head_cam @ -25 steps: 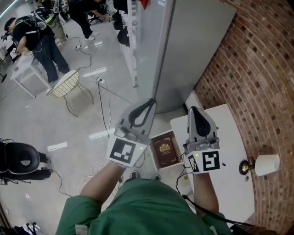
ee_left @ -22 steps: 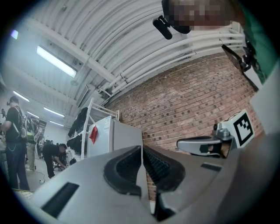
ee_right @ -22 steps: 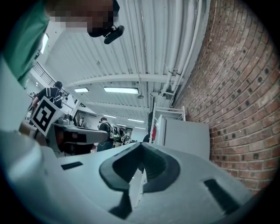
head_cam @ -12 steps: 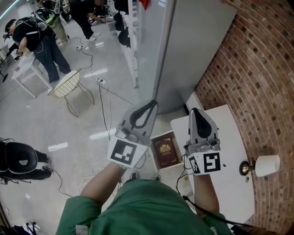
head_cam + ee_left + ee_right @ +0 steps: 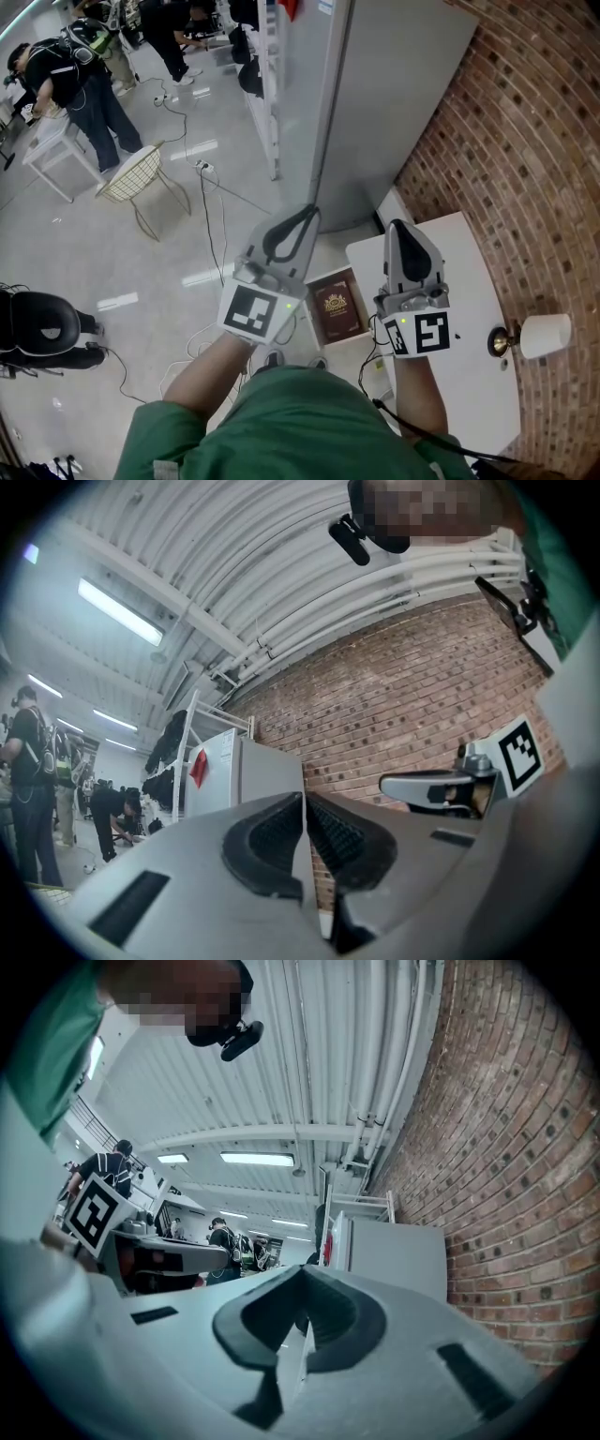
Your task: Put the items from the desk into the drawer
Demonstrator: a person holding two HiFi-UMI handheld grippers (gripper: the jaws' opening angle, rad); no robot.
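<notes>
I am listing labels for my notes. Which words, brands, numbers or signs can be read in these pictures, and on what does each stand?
No words or numbers are readable.
Dark brown book with gold emblem: gold print too small to read.
Black-and-white square markers on the cubes of the left claw and right claw: patterns, no letters.
Red tag on the tall white cabinet: blurred, nothing legible.

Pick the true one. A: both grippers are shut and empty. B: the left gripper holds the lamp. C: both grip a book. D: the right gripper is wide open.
A: the left gripper and the right gripper each show jaws closed together with nothing between them.
</notes>
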